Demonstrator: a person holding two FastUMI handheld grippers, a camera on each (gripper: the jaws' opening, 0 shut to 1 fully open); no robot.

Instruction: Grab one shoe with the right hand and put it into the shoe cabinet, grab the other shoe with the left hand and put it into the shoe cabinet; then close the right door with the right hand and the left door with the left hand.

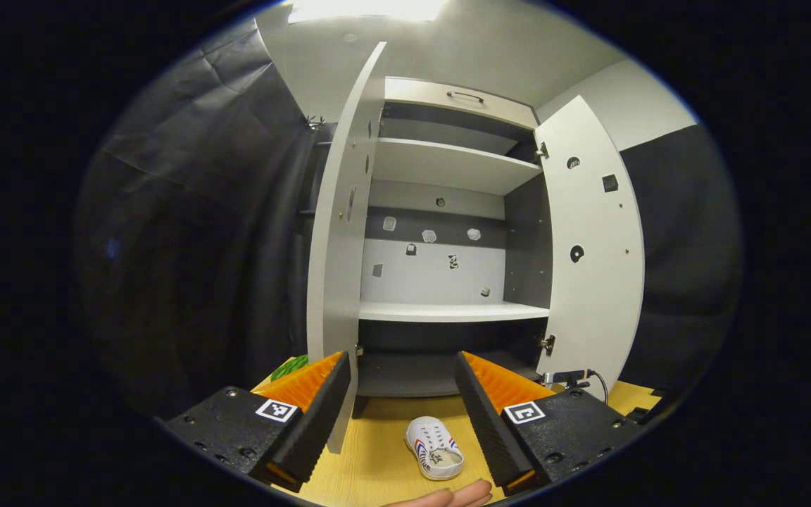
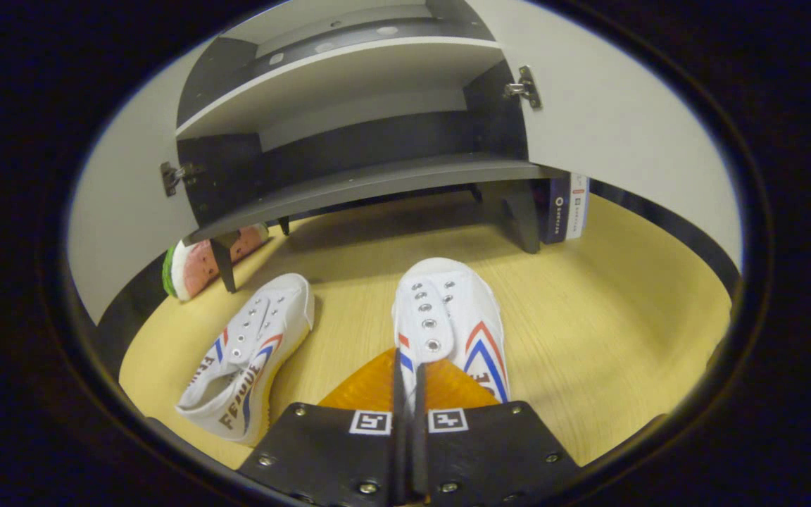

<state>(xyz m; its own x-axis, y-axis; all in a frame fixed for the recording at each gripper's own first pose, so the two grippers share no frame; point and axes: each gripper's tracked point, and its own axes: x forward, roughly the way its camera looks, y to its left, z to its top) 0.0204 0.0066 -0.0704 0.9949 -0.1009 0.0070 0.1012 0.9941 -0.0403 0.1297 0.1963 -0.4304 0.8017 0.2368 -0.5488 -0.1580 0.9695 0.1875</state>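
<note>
Two white shoes with red and blue stripes lie on the pale wood floor in front of the shoe cabinet (image 2: 377, 179). My right gripper (image 2: 407, 366) is shut on the inner collar edge of the nearer shoe (image 2: 451, 317), whose toe points at the cabinet. The other shoe (image 2: 250, 352) lies to its left, tilted on its side. Held higher, my left gripper (image 1: 400, 362) is open and faces the cabinet's shelves (image 1: 448, 310). A white shoe (image 1: 434, 447) lies on the floor below it. Both doors stand open: the left door (image 1: 338, 232) and the right door (image 1: 592, 239).
A watermelon-slice toy (image 2: 194, 264) lies by the cabinet's left leg. An upright box (image 2: 567, 208) stands by the right leg. A person's hand (image 1: 448, 496) shows at the bottom edge. Black cloth hangs on both sides of the cabinet.
</note>
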